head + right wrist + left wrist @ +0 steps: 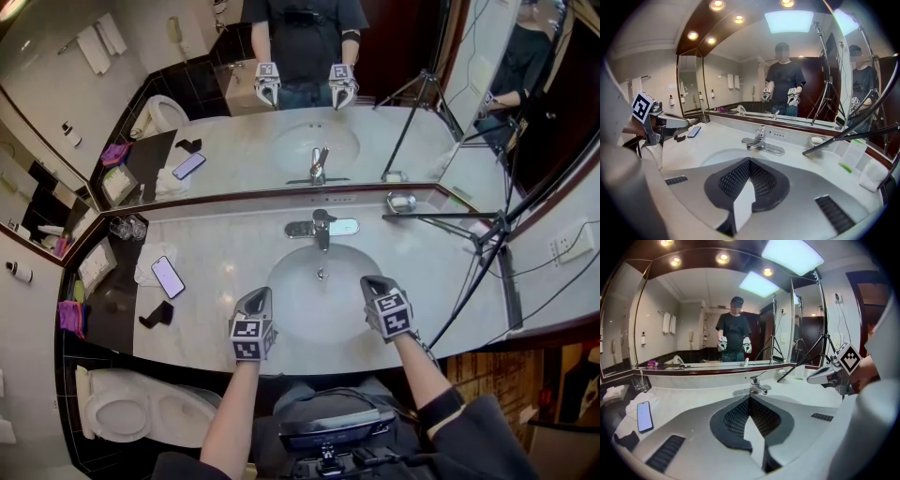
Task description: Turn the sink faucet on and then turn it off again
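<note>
The chrome faucet stands at the back of the white sink, with its lever pointing toward the mirror; no water shows. My left gripper hovers over the sink's front left rim and my right gripper over its front right rim, both well short of the faucet. In the left gripper view the jaws of the left gripper meet with nothing between them, the faucet straight ahead. The right gripper likewise has its jaws together and empty, facing the faucet.
A phone lies on a cloth left of the sink, with a black stand nearer the edge and glasses behind. A soap dish and black tripod legs are on the right. A toilet sits lower left.
</note>
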Demonstrator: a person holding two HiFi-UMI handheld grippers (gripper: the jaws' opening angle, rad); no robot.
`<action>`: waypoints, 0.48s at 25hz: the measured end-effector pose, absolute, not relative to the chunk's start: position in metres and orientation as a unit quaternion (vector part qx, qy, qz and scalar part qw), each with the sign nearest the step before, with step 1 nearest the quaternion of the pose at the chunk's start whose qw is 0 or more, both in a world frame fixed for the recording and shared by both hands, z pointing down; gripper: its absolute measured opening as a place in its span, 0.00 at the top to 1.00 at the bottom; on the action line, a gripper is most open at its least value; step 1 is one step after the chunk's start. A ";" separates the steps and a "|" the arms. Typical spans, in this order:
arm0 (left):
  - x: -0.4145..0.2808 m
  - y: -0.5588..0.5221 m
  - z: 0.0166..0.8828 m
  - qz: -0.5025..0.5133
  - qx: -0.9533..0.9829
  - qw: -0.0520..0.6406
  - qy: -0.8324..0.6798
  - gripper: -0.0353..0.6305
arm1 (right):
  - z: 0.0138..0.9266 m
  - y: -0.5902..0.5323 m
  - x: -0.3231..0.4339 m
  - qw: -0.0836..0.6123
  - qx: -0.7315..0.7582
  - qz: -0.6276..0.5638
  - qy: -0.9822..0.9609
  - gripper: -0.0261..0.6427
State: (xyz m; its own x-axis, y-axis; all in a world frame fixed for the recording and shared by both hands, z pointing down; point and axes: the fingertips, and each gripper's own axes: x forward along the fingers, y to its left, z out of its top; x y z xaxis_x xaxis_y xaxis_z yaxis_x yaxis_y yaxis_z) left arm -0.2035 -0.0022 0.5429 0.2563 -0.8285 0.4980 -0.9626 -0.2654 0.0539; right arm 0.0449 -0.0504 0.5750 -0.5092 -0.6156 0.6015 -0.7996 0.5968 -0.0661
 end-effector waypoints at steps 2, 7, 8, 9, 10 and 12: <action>-0.203 -0.003 0.544 0.190 0.771 0.181 -0.580 0.94 | 0.580 -0.051 0.047 0.273 0.415 0.170 -0.851 0.93; -0.202 -0.011 0.545 0.194 0.771 0.168 -0.583 0.94 | 0.583 -0.053 0.045 0.275 0.409 0.176 -0.852 0.93; -0.202 -0.012 0.545 0.198 0.771 0.164 -0.583 0.94 | 0.583 -0.053 0.045 0.276 0.409 0.178 -0.851 0.93; -0.201 -0.014 0.545 0.201 0.771 0.160 -0.582 0.94 | 0.584 -0.053 0.044 0.278 0.408 0.180 -0.851 0.93; -0.199 -0.017 0.545 0.203 0.773 0.155 -0.580 0.94 | 0.584 -0.053 0.044 0.279 0.407 0.183 -0.851 0.93; -0.192 -0.024 0.545 0.207 0.781 0.145 -0.571 0.92 | 0.587 -0.055 0.043 0.280 0.405 0.186 -0.850 0.93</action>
